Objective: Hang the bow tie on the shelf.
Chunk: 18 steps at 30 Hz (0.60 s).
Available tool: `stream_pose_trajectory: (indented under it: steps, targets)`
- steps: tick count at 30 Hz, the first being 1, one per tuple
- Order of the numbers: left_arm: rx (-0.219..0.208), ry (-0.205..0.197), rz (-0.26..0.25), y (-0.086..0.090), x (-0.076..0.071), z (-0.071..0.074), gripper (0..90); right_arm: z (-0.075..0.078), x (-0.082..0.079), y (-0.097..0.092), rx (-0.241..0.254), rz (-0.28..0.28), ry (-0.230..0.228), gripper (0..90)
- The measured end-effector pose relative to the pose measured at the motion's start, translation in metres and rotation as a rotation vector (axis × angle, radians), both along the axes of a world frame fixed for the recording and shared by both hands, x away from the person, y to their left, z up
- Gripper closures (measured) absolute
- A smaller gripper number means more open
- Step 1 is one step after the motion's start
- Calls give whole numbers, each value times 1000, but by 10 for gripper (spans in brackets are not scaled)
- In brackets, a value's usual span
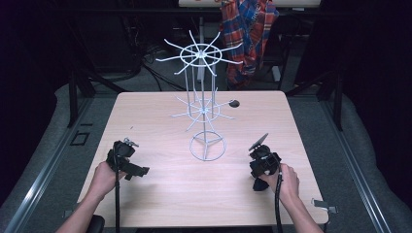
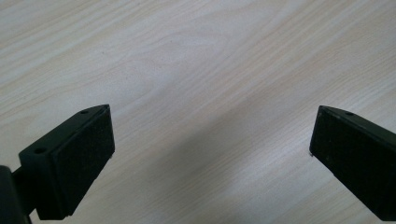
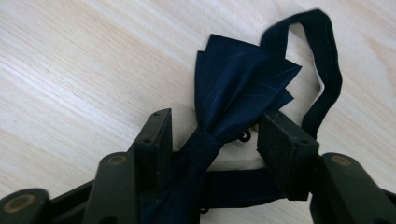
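While the right hand-held gripper (image 3: 212,140) straddles the navy bow tie's (image 3: 243,84) knot (jaws half-open, not yet pinching), lifting looks imminent.

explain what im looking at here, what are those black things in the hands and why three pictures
A person sits at a wooden table and holds a hand tool in each hand: a gripper with two black jaws that open and close. The high view looks down from above; the left gripper is at its left, the right gripper at its right. The other two pictures come from small cameras riding on each gripper, looking along its jaws.

In the middle of the table stands a white wire rack with spokes at two levels.

The left gripper's jaws stand wide open over bare wood. The right gripper's jaws sit either side of a dark blue bow tie lying on the table, around its knot; they don't seem to press it yet.
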<state>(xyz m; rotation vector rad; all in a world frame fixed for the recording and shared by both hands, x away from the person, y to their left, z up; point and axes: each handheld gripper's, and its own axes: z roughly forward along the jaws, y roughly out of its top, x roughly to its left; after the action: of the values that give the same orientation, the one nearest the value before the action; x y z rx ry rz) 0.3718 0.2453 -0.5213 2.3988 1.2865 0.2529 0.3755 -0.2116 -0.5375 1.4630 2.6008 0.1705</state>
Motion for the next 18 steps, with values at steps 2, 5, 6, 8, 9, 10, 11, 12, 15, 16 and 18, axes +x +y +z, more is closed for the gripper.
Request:
stream_pose_trajectory:
  steps: [2,5,6,8,9,10,11,12,15,16,18]
  targets:
    - [0,2,-4,0,0,0,0,-3,-1,1,-2,-4,-11,475]
    - [-3,1,1,0,-1,0,0,-2,-1,0,-37,-4,-3,465]
    - [-2,2,2,0,-1,1,0,-2,-1,0,-62,-2,2,453]
    - [-3,1,3,0,-1,1,0,0,-2,-2,-71,-7,-2,443]
    - [-4,1,3,0,-1,1,0,1,-2,-4,-72,-5,0,447]
    - [-3,0,3,1,-1,1,0,1,-2,-5,-66,-8,1,454]
    - [-1,0,2,1,-1,1,0,-1,-2,-5,-60,-10,9,472]
    - [-1,0,2,0,-1,1,0,-2,-2,-6,-68,-11,20,491]
    - [1,5,0,0,-1,0,1,-4,-1,-6,-81,-18,30,580]
    - [1,6,2,0,-1,1,1,-6,-2,-5,-71,-27,13,599]
    - [3,4,4,0,-1,1,1,-4,-2,-3,-87,-1,29,648]
